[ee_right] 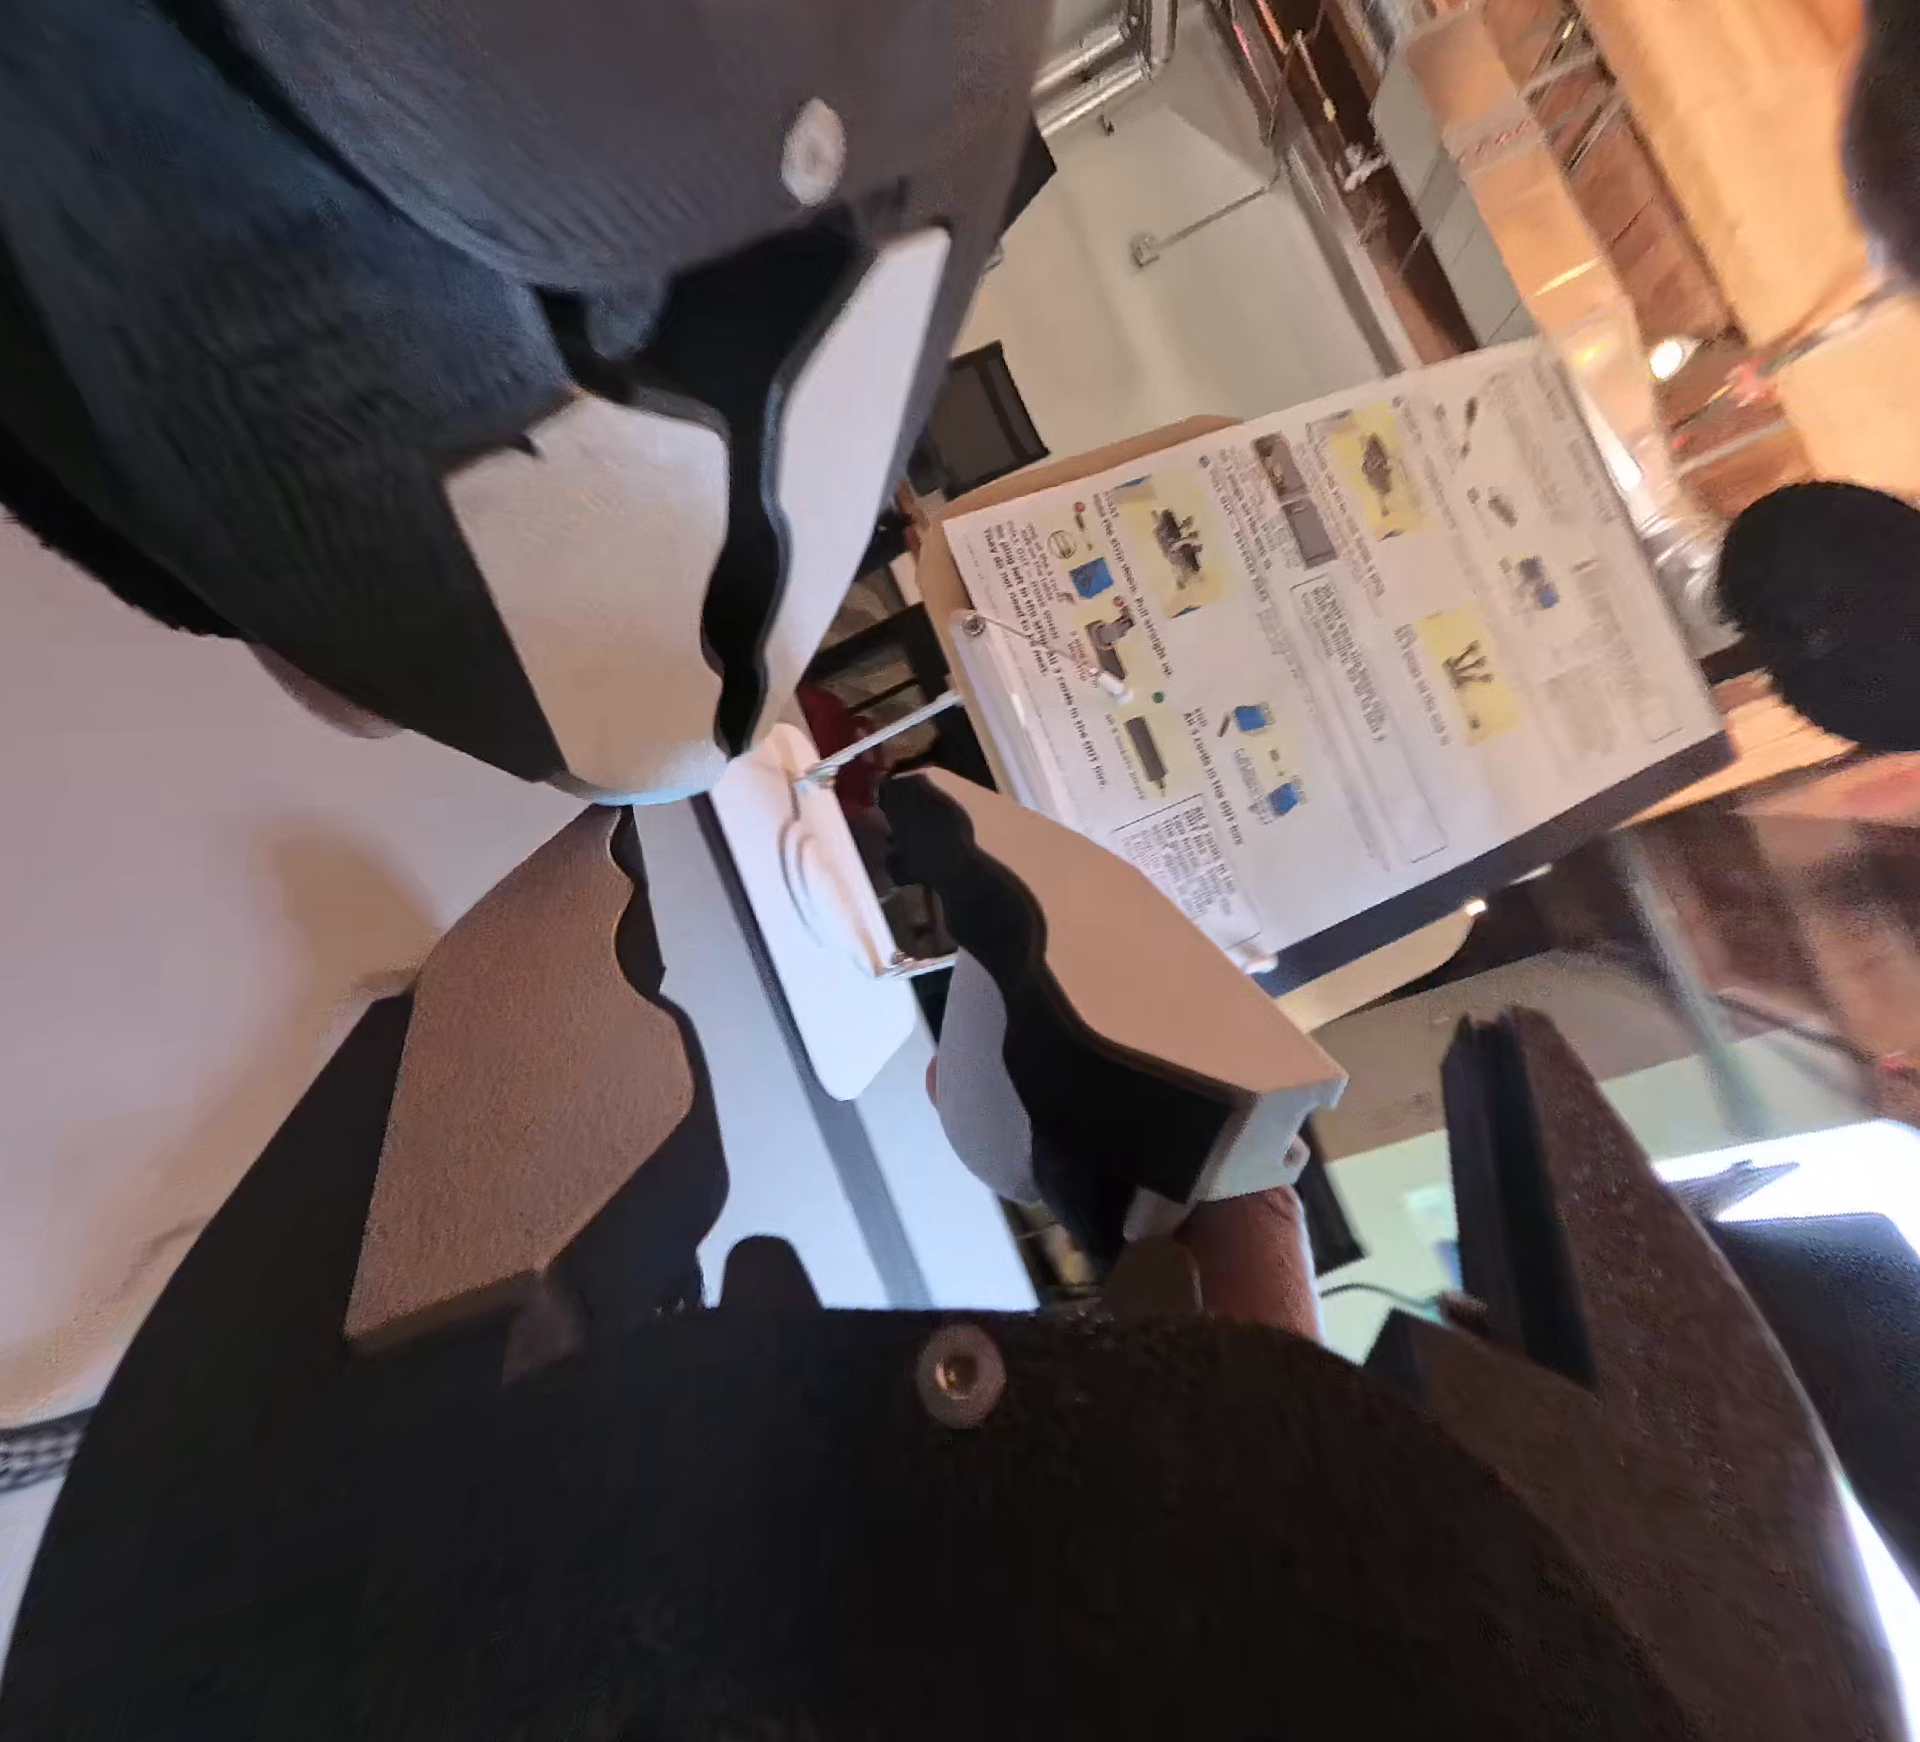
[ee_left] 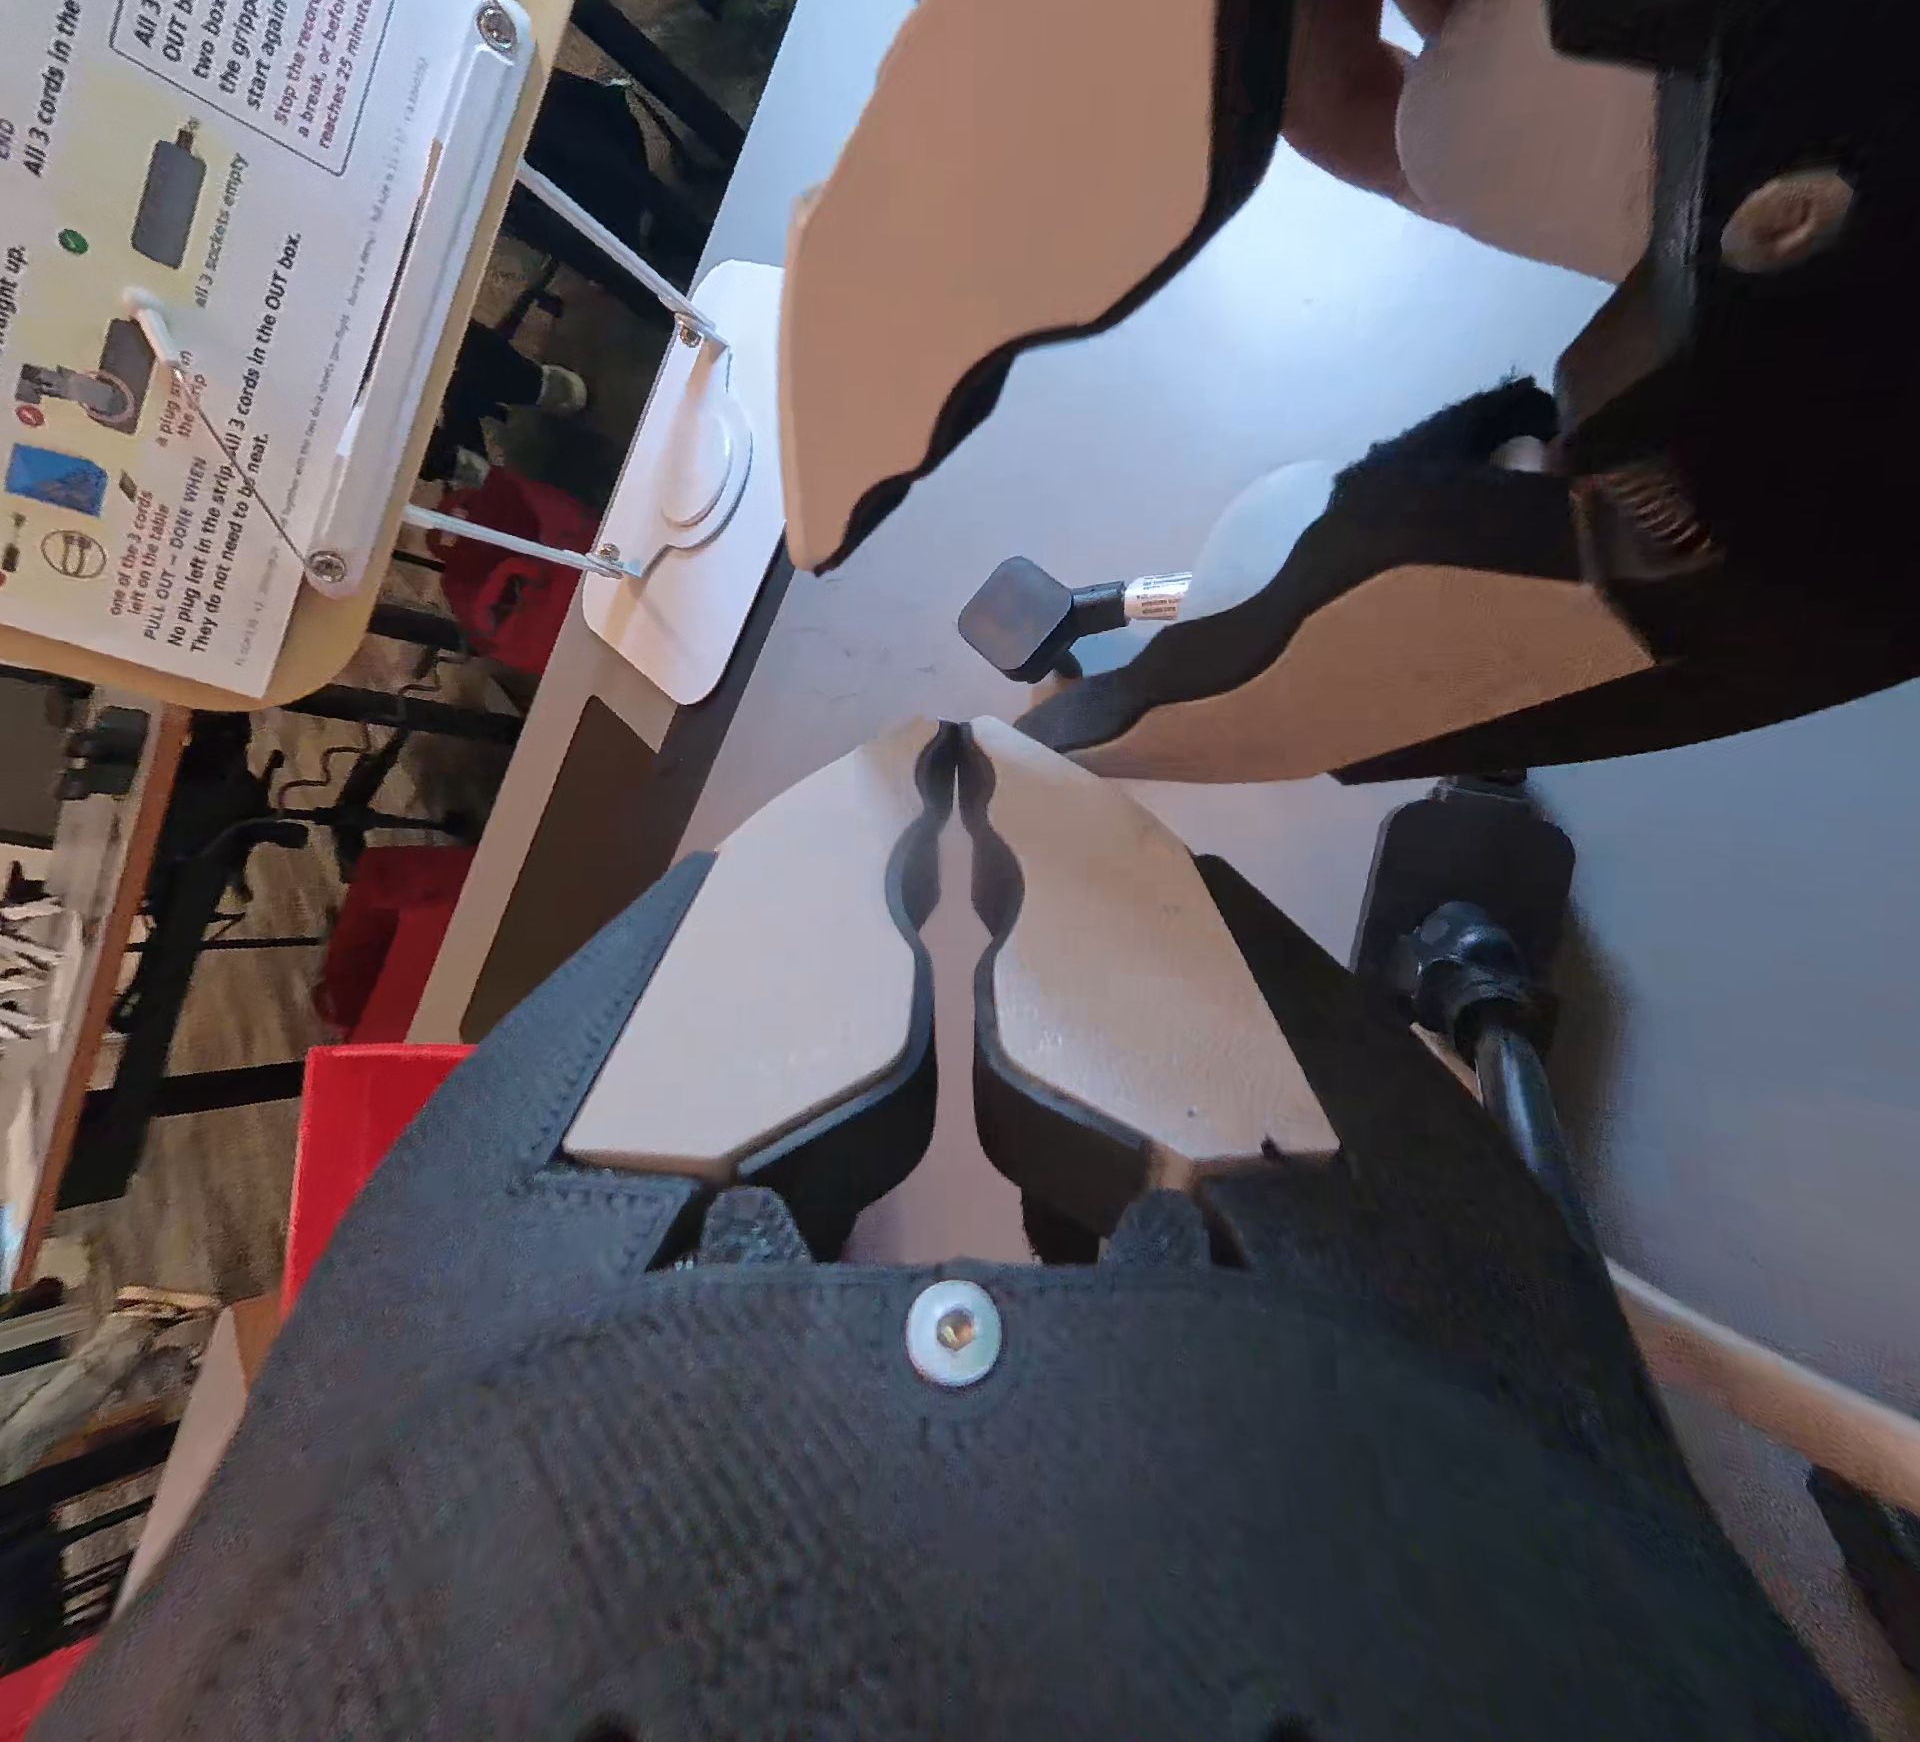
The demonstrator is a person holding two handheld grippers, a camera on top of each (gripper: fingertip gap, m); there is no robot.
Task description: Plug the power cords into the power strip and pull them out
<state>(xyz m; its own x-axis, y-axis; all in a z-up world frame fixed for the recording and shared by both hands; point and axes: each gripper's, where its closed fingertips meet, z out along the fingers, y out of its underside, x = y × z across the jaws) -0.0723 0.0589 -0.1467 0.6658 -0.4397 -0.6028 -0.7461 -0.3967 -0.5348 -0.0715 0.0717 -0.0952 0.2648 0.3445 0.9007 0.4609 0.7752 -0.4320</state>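
In the left wrist view my left gripper is shut with nothing between its fingers, just above the pale table. My right gripper comes in from the upper right with its jaws wide open. A small black plug with a white tag on its cable lies on the table, seen in the gap between the right gripper's fingers and not gripped. A black block with a thick black cord, apparently the power strip, lies at the right. In the right wrist view the right gripper is open and empty, and the left gripper is shut just beyond it.
An instruction sheet on a wooden stand with a white base stands at the table's far edge; it also shows in the right wrist view. A red box sits low at the left. A hand holds the right gripper.
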